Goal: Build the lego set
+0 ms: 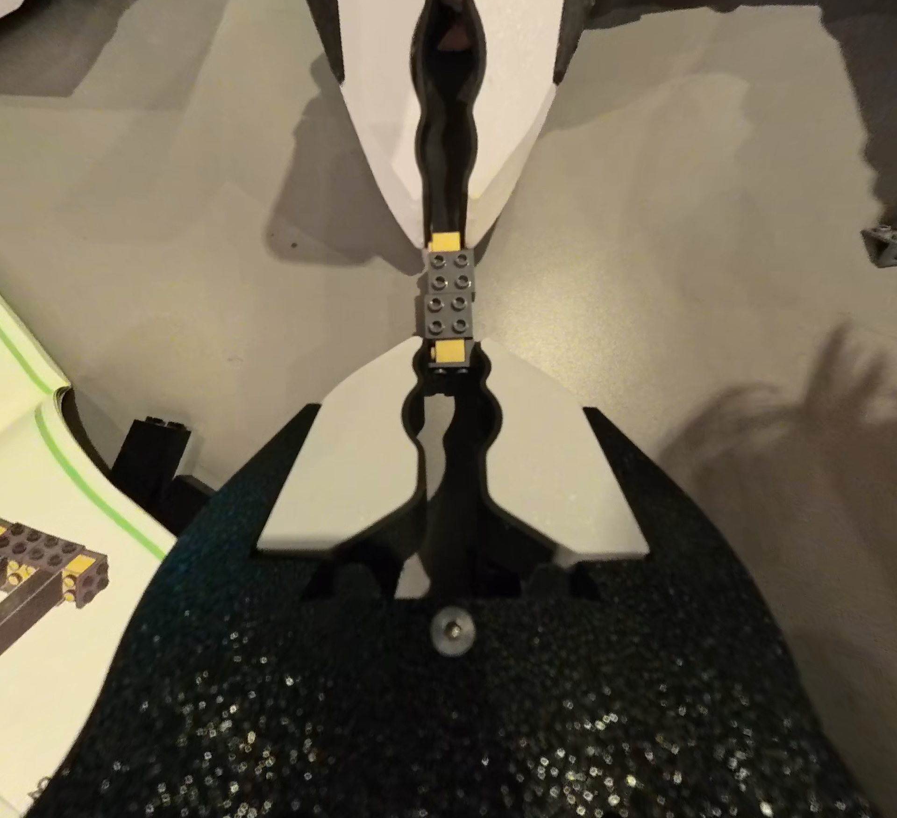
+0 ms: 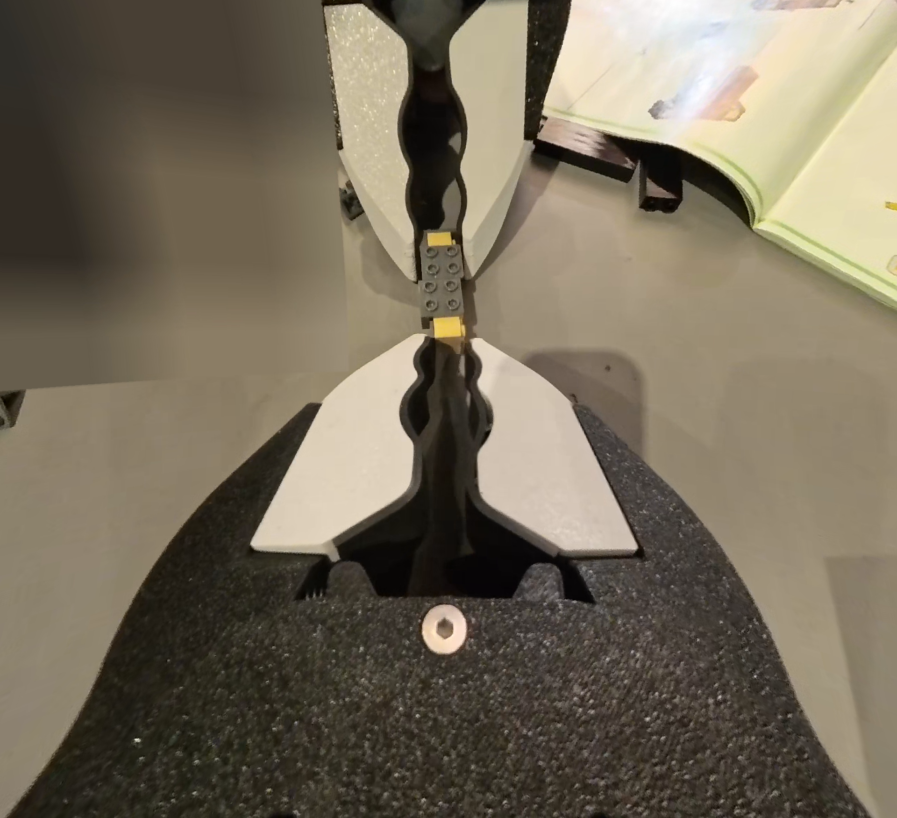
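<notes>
Spanning the scene beneath everything, a grey table (image 2: 679, 406) carries an open instruction booklet (image 2: 757, 124) with pale green pages along one side, its edge lifted over a few dark long bricks (image 2: 587, 149) that lie partly tucked under it; a small grey piece (image 1: 881, 246) sits well apart near the table's far margin. Above the surface, two handheld tongs meet nose to nose: the left gripper (image 1: 449, 360) and the right gripper (image 2: 449, 338) each appear clenched on one end of a small brick assembly (image 1: 449, 297), which hangs between them clear of the tabletop. That assembly reads as two grey studded blocks set end to end, studs facing the cameras, with a yellow brick (image 1: 449, 352) at the left gripper's end and another yellow brick (image 2: 446, 327) at the right gripper's end; each set of white fingers pinches around its yellow end. A faint seam shows between the two grey blocks, slightly stepped, so the step in hand looks like pressing two sub-assemblies together or squaring them up. Judging from this, the next move calls for a firm, straight push along the shared axis with both grips kept level, since any twist could pop the tiny joint apart or let a yellow end slip out of the fingers; whether the halves are fully seated cannot be told
</notes>
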Tool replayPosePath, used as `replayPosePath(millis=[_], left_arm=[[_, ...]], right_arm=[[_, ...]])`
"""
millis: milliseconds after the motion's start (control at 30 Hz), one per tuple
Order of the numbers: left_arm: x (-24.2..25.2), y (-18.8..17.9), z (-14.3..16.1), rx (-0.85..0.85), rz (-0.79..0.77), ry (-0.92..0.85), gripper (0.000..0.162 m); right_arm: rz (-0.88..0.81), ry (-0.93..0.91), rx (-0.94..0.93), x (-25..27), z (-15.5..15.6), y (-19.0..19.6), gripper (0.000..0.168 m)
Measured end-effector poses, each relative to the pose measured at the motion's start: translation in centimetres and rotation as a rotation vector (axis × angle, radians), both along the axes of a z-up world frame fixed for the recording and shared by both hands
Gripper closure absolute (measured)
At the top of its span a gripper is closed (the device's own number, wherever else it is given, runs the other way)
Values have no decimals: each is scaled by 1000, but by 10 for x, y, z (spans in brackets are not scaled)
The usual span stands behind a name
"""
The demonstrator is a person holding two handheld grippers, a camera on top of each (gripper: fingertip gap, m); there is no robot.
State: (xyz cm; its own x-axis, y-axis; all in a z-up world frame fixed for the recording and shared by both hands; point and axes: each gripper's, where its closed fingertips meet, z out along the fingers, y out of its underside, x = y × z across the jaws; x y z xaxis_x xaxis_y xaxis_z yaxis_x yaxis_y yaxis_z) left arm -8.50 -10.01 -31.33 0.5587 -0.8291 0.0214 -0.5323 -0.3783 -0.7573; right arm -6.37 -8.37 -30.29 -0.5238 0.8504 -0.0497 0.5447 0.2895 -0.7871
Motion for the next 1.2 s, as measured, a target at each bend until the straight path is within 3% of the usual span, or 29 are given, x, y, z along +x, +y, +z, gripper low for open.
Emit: replayPosePath(millis=[967,1100,1200], left_arm=[[1,-2,0,-10,-23,-9,145],[2,-3,-1,-13,-33,-13,145],[3,-4,0,-12,-33,-13,145]], right_arm=[[26,6,27,-1,-2,-4,158],[18,-19,16,-1,-4,-3,146],[35,-19,1,-1,-3,-5,155]])
